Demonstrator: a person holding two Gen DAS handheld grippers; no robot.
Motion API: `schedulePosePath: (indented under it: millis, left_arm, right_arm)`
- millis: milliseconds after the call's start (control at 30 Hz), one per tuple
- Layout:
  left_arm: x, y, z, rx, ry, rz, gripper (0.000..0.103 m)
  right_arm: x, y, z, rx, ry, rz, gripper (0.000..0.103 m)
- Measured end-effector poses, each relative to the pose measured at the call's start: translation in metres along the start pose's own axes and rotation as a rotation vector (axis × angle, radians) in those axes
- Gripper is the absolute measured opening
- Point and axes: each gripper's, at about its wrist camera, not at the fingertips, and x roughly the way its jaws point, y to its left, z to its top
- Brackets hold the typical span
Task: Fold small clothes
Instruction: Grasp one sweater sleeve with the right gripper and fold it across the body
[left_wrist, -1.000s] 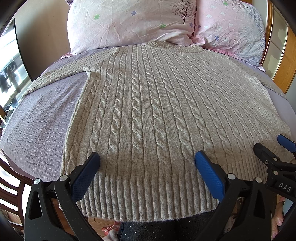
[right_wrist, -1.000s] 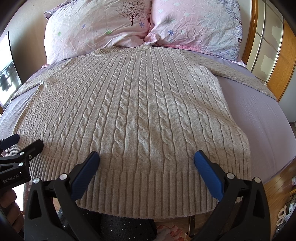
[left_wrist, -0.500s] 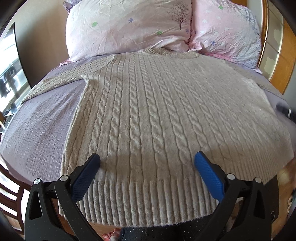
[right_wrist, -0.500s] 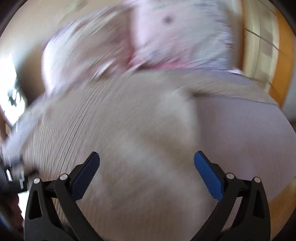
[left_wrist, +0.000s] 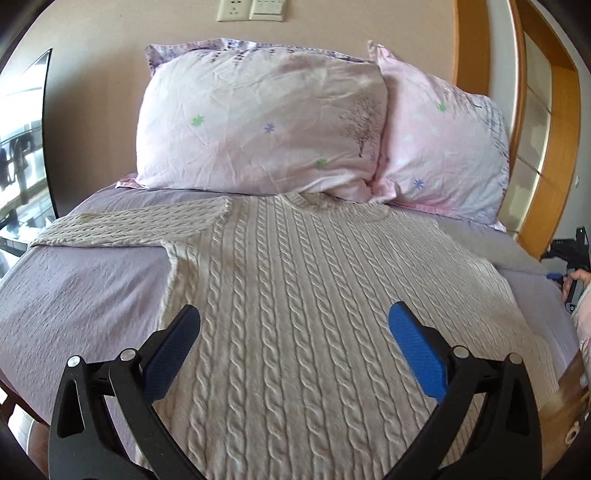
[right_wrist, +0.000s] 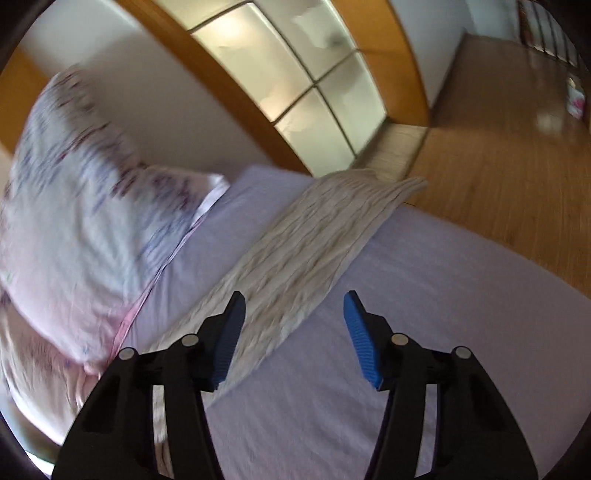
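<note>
A beige cable-knit sweater (left_wrist: 295, 314) lies flat on the bed, collar toward the pillows, its left sleeve (left_wrist: 122, 225) spread out sideways. My left gripper (left_wrist: 293, 347) is open and empty above the sweater's body. My right gripper (right_wrist: 293, 332) is open and empty over the sweater's right sleeve (right_wrist: 314, 240), which stretches toward the bed's right edge. The right gripper also shows at the far right of the left wrist view (left_wrist: 570, 254).
Two pink floral pillows (left_wrist: 266, 125) lean at the head of the bed. The lilac sheet (right_wrist: 424, 314) lies bare around the sleeve. A wooden-framed glass panel (right_wrist: 306, 85) and wood floor (right_wrist: 517, 158) lie past the bed's right edge.
The right gripper has swung fast from the sweater's hem to the right sleeve. The left gripper has moved forward over the sweater's body and tilted up toward the pillows.
</note>
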Motion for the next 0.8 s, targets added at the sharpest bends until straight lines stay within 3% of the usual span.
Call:
schedulePosePath:
  millis: [100,200,267,367,433,500,633,700,800]
  left_arm:
    - [0.003,0.012,0.003,-0.023,-0.008,0.024,0.102]
    - [0.003,0.025,0.003,-0.039,-0.014,0.038,0.102]
    - [0.001,0.035,0.001,-0.053,-0.014,0.052,0.102]
    - [0.005,0.06,0.004,-0.095,0.001,0.081,0.102]
    - [0.006,0.082,0.007,-0.147,-0.004,0.071,0.102]
    - [0.005,0.11,0.011,-0.223,-0.03,0.058,0.102]
    - [0.011,0.154,0.02,-0.31,-0.027,0.106,0.102]
    - [0.014,0.172,0.024,-0.339,-0.031,0.123,0.102]
    - [0.022,0.203,0.031,-0.423,-0.024,0.115,0.102]
  right_arm:
    - [0.009,-0.008,0.006,0.035,-0.027,-0.025,0.052]
    - [0.013,-0.014,0.012,0.06,-0.067,-0.047,0.037]
    - [0.017,-0.021,0.016,0.07,-0.083,-0.06,0.009]
    - [0.01,-0.012,0.018,0.039,-0.118,-0.049,0.007]
    - [-0.014,0.021,0.009,-0.076,-0.191,-0.001,0.007]
    - [-0.037,0.069,-0.009,-0.216,-0.235,0.082,0.006]
    - [-0.087,0.191,-0.091,-0.535,-0.259,0.351,0.006]
    - [-0.103,0.239,-0.139,-0.652,-0.224,0.48,0.006]
    - [-0.098,0.308,-0.222,-0.795,-0.076,0.654,0.006]
